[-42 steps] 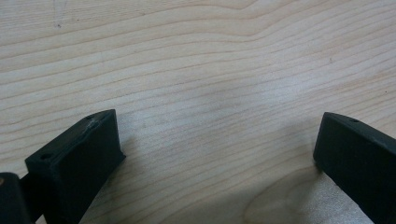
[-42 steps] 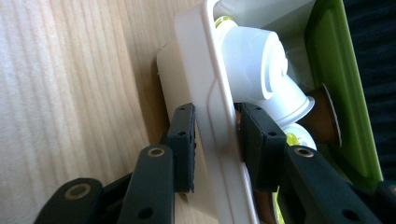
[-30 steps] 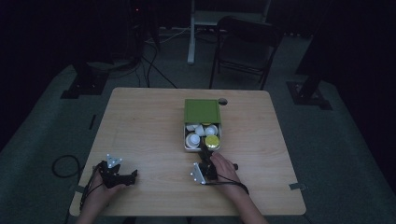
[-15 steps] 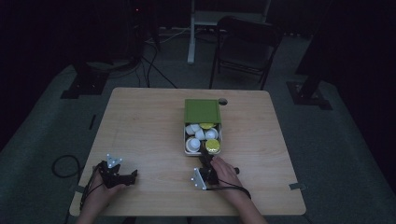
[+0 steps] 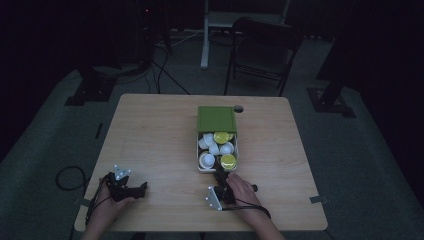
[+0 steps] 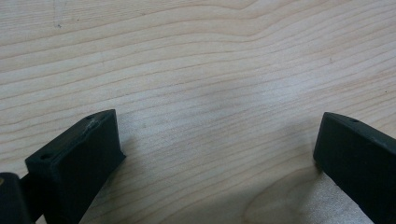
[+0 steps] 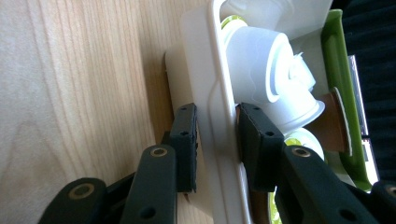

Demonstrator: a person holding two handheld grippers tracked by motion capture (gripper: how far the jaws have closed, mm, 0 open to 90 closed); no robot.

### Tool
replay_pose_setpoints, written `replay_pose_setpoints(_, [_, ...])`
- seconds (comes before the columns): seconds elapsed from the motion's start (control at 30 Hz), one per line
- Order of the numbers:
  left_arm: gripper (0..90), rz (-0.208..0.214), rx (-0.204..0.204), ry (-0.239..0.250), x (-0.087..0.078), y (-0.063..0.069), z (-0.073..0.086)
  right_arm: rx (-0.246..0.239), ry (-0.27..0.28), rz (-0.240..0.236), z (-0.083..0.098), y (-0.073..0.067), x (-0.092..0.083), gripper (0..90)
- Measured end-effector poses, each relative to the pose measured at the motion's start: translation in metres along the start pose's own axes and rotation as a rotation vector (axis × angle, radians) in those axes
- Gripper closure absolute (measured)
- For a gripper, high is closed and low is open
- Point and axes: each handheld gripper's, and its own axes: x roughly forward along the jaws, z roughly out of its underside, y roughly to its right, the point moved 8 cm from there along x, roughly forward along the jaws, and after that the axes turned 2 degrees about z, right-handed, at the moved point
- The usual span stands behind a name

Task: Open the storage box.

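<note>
A white tray [image 5: 198,150] holding white cups [image 5: 214,149] and yellow-lidded pods [image 5: 228,161] sticks out toward me from under a green lid [image 5: 216,119] at mid-table. My right gripper [image 5: 220,175] is shut on the tray's near wall [image 7: 219,70], one pad outside and one inside. In the right gripper view a white cup [image 7: 266,60] lies on its side just beyond the inner pad, with the green lid [image 7: 338,70] behind. My left gripper [image 5: 141,188] rests near the table's front left, open, with bare wood between its jaws [image 6: 215,140].
The wooden table [image 5: 150,135] has a round cable hole [image 5: 238,108] beside the lid's far corner. A chair [image 5: 260,50] and stand legs are behind the table. A cable loop [image 5: 65,177] lies on the floor at left.
My right gripper has drawn back a little toward the near edge, and the white tray has slid farther out from under the green lid. The left gripper has not moved.
</note>
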Motion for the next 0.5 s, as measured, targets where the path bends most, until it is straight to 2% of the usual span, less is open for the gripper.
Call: replay_pose_setpoints(0.5, [1.1, 0.000, 0.001, -0.001, -0.0001, 0.0000, 0.0001, 0.001, 0.002, -0.008, -0.0025, -0.0027, -0.0069, 68.6])
